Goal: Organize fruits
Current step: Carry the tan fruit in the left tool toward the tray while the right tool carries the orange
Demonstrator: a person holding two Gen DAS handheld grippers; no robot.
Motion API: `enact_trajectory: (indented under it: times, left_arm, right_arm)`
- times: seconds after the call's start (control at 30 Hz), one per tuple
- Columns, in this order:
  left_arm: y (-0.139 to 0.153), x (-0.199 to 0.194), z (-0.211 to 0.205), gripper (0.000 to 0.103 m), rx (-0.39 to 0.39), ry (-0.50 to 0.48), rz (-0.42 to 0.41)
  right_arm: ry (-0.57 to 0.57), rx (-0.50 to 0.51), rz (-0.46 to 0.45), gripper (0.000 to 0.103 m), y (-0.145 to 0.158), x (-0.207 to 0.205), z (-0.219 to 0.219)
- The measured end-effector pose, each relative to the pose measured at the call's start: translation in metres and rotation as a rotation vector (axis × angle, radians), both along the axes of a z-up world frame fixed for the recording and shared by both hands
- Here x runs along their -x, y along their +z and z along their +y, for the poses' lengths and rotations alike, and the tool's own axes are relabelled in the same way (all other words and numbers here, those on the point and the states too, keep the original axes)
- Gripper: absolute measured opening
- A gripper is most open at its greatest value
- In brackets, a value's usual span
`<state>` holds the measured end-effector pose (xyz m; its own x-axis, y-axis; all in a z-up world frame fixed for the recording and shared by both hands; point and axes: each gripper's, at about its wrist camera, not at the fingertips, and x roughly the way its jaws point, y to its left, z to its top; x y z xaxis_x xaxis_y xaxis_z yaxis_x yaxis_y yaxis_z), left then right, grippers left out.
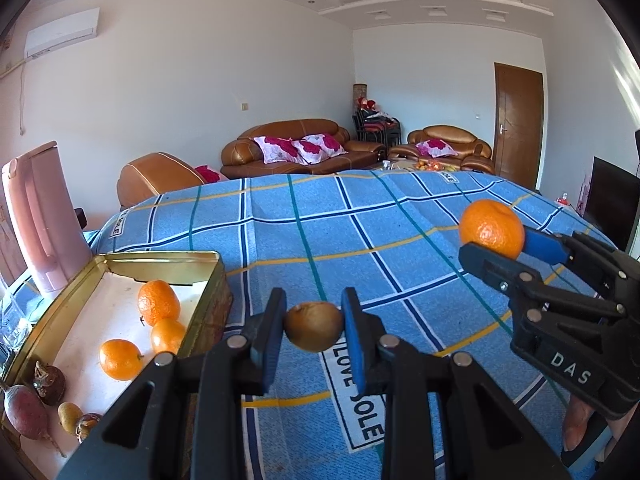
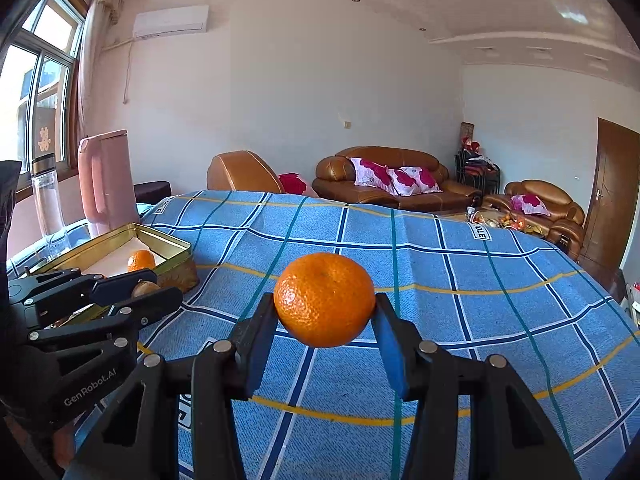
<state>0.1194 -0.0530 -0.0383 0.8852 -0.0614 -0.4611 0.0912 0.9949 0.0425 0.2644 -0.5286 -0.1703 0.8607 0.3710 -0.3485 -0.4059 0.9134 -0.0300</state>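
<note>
The left gripper (image 1: 314, 330) is clamped on a small brown fruit (image 1: 314, 326), its blue pads pressed to both sides, and carries it clear above the blue checked cloth (image 1: 360, 232). The right gripper (image 2: 326, 312) grips a mandarin (image 2: 325, 299) the same way, also lifted off the cloth. In the left wrist view the right gripper (image 1: 494, 240) stands off to the right and farther away, well apart from the left one, with its mandarin (image 1: 491, 229) at the tips.

Just left of the left gripper lies an open gold tin (image 1: 120, 258), its near right wall close beside the left finger. Inside, on the white floor, three mandarins (image 1: 159, 302) sit together toward the right wall, two of them touching. At the tin's near left end lie a reddish root-like piece (image 1: 24, 412), a dark brown bulb (image 1: 50, 382) and two small brownish fruits (image 1: 70, 416); what kind they are I cannot tell.

Beyond the tin's far left corner a pink jug (image 1: 40, 216) stands upright, and the right wrist view shows a clear bottle (image 2: 48, 200) beside it, nearer the window (image 2: 40, 92). The cloth between the grippers and the far edge is bare. Behind it are brown leather sofas (image 1: 296, 148) with flowered cushions (image 1: 300, 148) and a wooden door (image 1: 518, 124) on the right.
</note>
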Motion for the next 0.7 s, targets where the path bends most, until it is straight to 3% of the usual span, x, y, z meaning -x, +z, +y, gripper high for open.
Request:
enact_trajectory:
  times: [0.7]
  left_arm:
    - [0.005, 0.027, 0.016, 0.030, 0.020, 0.052, -0.070]
  right_arm:
    - [0.053, -0.009, -0.079, 0.050, 0.004, 0.032, 0.011]
